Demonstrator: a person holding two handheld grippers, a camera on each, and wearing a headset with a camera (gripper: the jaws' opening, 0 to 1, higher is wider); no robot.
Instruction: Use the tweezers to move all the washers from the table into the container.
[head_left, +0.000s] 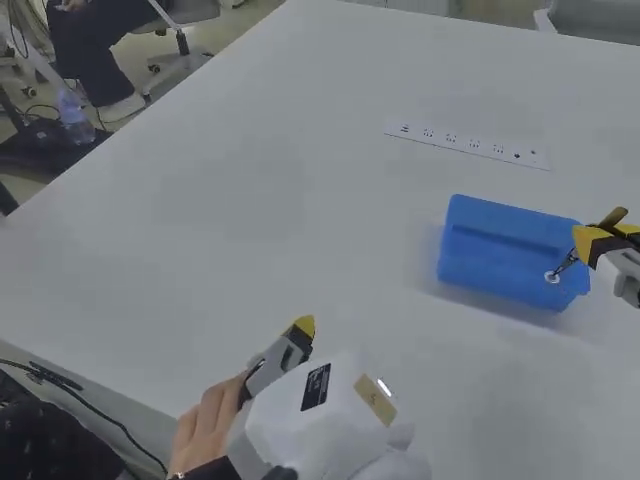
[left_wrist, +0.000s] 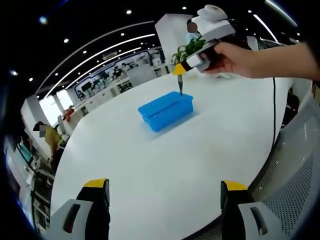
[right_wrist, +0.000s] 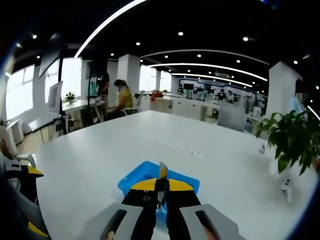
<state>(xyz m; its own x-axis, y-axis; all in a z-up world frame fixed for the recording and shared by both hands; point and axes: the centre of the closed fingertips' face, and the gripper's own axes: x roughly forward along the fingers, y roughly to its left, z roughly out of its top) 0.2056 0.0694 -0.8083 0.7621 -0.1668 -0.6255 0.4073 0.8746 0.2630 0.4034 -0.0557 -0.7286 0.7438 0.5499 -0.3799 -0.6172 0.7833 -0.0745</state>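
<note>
The left gripper (left_wrist: 165, 200) is held low and level, its jaws spread wide apart with nothing between them. In the head view it is seen at the bottom, gripped from behind by the left hand (head_left: 205, 430). The right gripper (right_wrist: 161, 192) is held out ahead and tipped downward, its jaws pressed together on the tweezers (right_wrist: 162, 172), which are pointed down. In the left gripper view it is seen raised, gripped by the right hand (left_wrist: 235, 57), with the bare forearm (left_wrist: 285, 60) stretched in from the right.
</note>
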